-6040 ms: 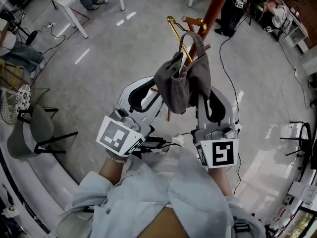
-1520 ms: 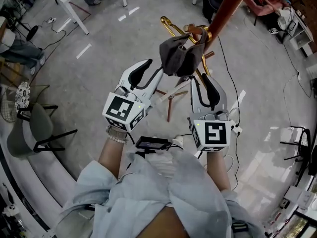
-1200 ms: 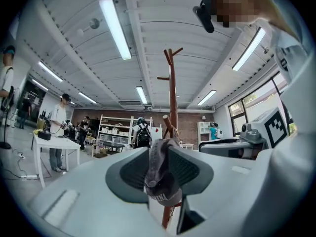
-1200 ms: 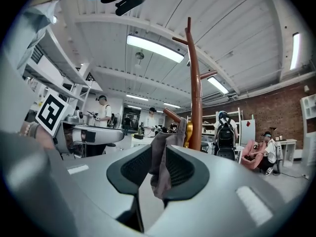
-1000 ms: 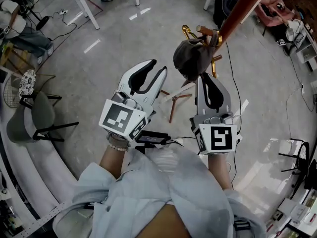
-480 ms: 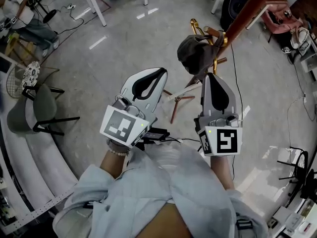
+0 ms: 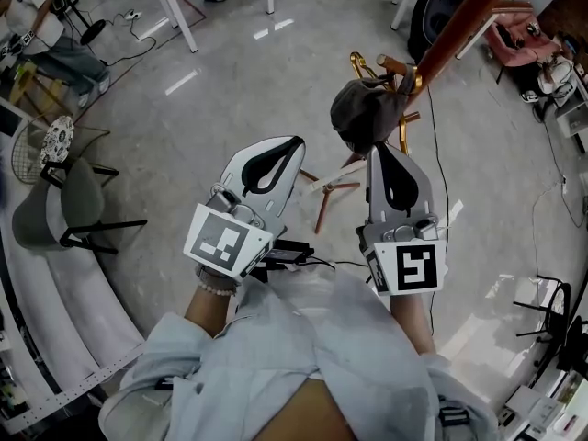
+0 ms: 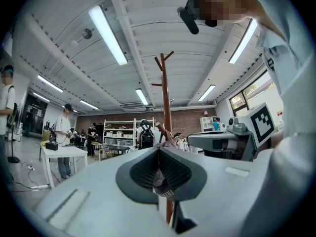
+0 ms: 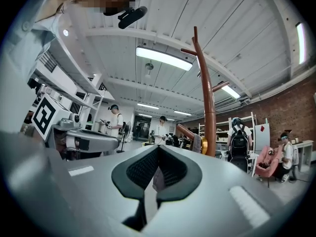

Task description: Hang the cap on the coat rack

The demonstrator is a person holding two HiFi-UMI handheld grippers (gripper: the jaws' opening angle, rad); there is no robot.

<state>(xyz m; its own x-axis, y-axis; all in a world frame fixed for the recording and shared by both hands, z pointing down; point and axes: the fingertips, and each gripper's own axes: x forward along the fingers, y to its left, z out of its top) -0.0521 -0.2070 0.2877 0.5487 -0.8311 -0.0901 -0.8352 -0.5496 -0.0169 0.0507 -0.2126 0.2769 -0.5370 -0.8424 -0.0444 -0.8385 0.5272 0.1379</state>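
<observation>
The cap [image 7: 364, 113] is dark grey, the coat rack [image 7: 453, 28] reddish-brown, the left gripper [image 7: 294, 141] and right gripper [image 7: 378, 151] white.

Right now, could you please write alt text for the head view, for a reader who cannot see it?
Seen from above, a dark cap hangs on the brown coat rack. The left gripper and right gripper are both shut and empty, the right tip close to the cap.

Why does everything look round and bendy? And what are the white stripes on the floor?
Head view: the wide lens curves the room's edges; the floor stripes are likely lamp glare. Left gripper view: a black ring frames the picture, a lamp glows bright. Right gripper view: the rack pole looks bowed.
</observation>
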